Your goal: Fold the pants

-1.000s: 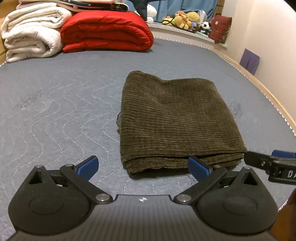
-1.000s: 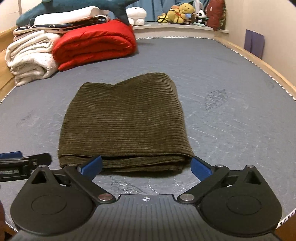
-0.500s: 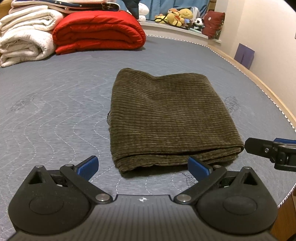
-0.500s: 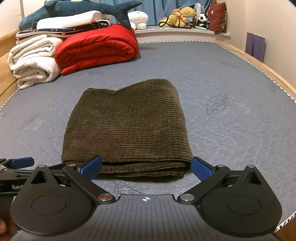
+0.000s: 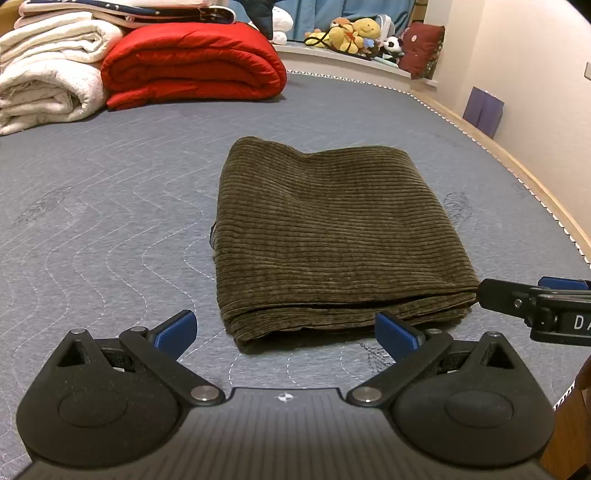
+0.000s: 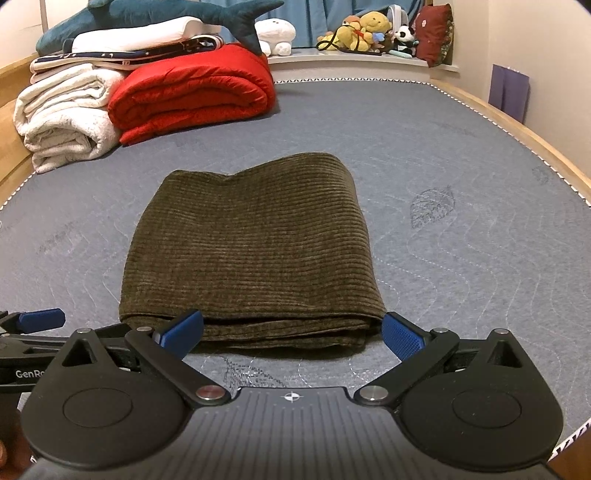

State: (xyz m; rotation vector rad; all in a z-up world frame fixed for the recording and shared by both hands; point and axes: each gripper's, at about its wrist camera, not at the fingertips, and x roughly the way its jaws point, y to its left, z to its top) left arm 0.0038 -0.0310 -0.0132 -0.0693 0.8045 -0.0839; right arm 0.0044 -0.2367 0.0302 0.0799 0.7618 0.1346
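The olive corduroy pants (image 5: 328,236) lie folded into a compact rectangle on the grey quilted mattress (image 5: 110,221); they also show in the right wrist view (image 6: 251,251). My left gripper (image 5: 284,332) is open and empty, just in front of the bundle's near edge, toward its left. My right gripper (image 6: 291,334) is open and empty, its jaws spread just short of the near edge without touching it. Part of the right gripper (image 5: 535,306) shows at the right of the left wrist view.
A red folded quilt (image 5: 192,66) and white blankets (image 5: 44,81) are stacked at the far left, with a plush shark (image 6: 155,18) on top. Stuffed toys (image 6: 362,31) sit on the far ledge. The wooden bed edge (image 6: 517,125) runs along the right.
Both grippers have drawn back and lifted a little from the folded pants, so more of the room shows. The pants have not moved.
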